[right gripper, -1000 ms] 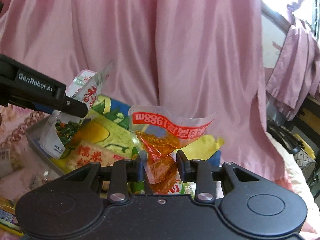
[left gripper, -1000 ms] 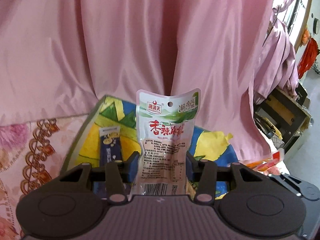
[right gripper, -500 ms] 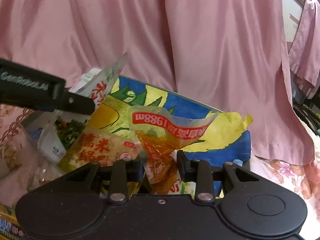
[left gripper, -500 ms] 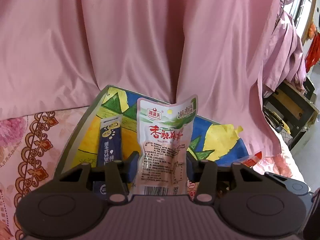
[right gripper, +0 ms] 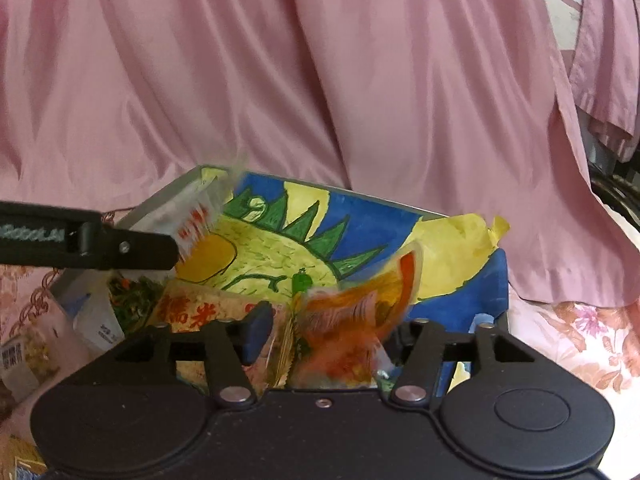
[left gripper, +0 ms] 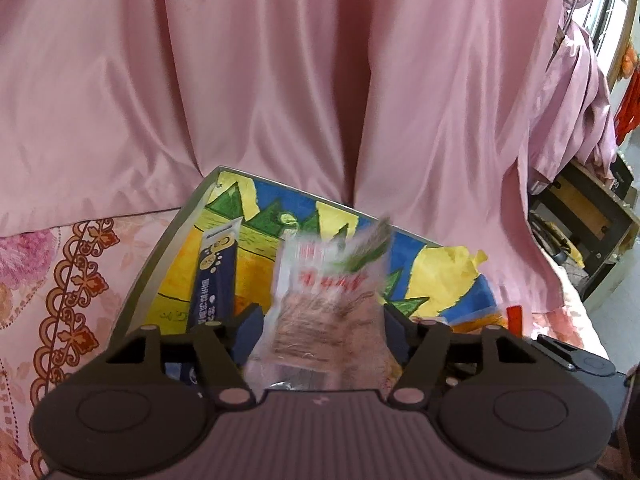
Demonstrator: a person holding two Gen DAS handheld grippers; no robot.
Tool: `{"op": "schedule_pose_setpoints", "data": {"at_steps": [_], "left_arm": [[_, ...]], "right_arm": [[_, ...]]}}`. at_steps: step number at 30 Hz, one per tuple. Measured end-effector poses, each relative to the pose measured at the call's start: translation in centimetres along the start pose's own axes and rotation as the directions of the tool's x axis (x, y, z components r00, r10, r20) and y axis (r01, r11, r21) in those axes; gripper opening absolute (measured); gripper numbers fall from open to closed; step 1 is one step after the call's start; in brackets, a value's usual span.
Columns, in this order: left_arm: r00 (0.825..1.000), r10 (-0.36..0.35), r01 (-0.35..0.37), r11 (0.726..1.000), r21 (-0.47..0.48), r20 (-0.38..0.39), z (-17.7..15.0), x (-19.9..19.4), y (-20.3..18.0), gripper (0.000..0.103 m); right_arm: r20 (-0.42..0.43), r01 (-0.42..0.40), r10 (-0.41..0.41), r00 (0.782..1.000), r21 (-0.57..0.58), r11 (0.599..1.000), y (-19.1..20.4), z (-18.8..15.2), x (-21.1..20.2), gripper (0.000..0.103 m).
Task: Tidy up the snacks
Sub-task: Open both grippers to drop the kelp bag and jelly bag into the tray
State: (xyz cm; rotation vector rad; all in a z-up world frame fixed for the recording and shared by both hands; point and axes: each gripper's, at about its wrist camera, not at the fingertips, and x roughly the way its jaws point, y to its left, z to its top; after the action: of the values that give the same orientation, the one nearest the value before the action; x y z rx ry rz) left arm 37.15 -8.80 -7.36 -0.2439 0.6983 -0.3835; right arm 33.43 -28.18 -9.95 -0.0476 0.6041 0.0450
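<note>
A painted box point(left gripper: 182, 224) with a yellow, green and blue lining stands against a pink curtain. My left gripper point(left gripper: 324, 330) is open; the white and green snack pouch point(left gripper: 328, 296) is blurred between its spread fingers, dropping into the box. A dark blue stick pack point(left gripper: 214, 280) lies in the box at the left. My right gripper point(right gripper: 326, 332) is open too; the orange snack pouch point(right gripper: 352, 328) is blurred between its fingers, over the box point(right gripper: 500, 280). The left gripper point(right gripper: 80, 246) crosses the right wrist view at the left.
A yellow rice-cracker pack point(right gripper: 196, 312) and a vegetable pouch point(right gripper: 132, 300) lie in the box. More packets point(right gripper: 24, 356) lie outside at the left. A floral cloth point(left gripper: 60, 280) covers the surface. Dark furniture point(left gripper: 580, 216) stands at the right.
Both grippers have opened and let go of their pouches, which are now blurred and falling into the box. Both grippers have moved lower and closer to the box.
</note>
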Motion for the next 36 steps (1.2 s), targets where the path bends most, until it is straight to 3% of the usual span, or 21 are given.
{"op": "schedule_pose_setpoints", "data": {"at_steps": [3,13,19,21,26,36], "left_arm": [[1.000,-0.007,0.007,1.000,-0.008,0.012,0.1,-0.5,-0.1,0.075],[0.993,0.034,-0.037,0.999,0.022,0.117,0.7,-5.0,-1.9,0.092],[0.972,0.085,-0.101,0.993,0.059,0.221,1.0,-9.6,-3.7,0.103],[0.963,0.105,-0.123,0.991,0.058,0.248,0.8,-11.3,-4.2,0.103],[0.939,0.168,-0.179,0.984,0.011,0.299,-1.0,-15.2,-3.9,0.103],[0.932,0.272,-0.279,0.960,-0.007,0.241,-6.4,-20.8,-2.7,0.103]], "right_arm": [[0.035,0.017,-0.018,0.999,0.031,0.999,-0.7,0.3,-0.7,0.078],[0.150,0.032,-0.063,0.987,0.202,0.979,-4.4,2.2,-5.1,0.089],[0.251,0.006,-0.068,0.966,0.240,0.971,-4.9,2.8,-10.6,0.097],[0.282,0.000,-0.069,0.957,0.236,0.972,-4.8,2.8,-12.6,0.102],[0.330,-0.016,-0.063,0.942,0.231,0.973,-4.5,1.7,-17.3,0.102],[0.326,-0.061,-0.009,0.945,0.202,0.977,-2.7,-3.9,-24.3,0.102]]}}
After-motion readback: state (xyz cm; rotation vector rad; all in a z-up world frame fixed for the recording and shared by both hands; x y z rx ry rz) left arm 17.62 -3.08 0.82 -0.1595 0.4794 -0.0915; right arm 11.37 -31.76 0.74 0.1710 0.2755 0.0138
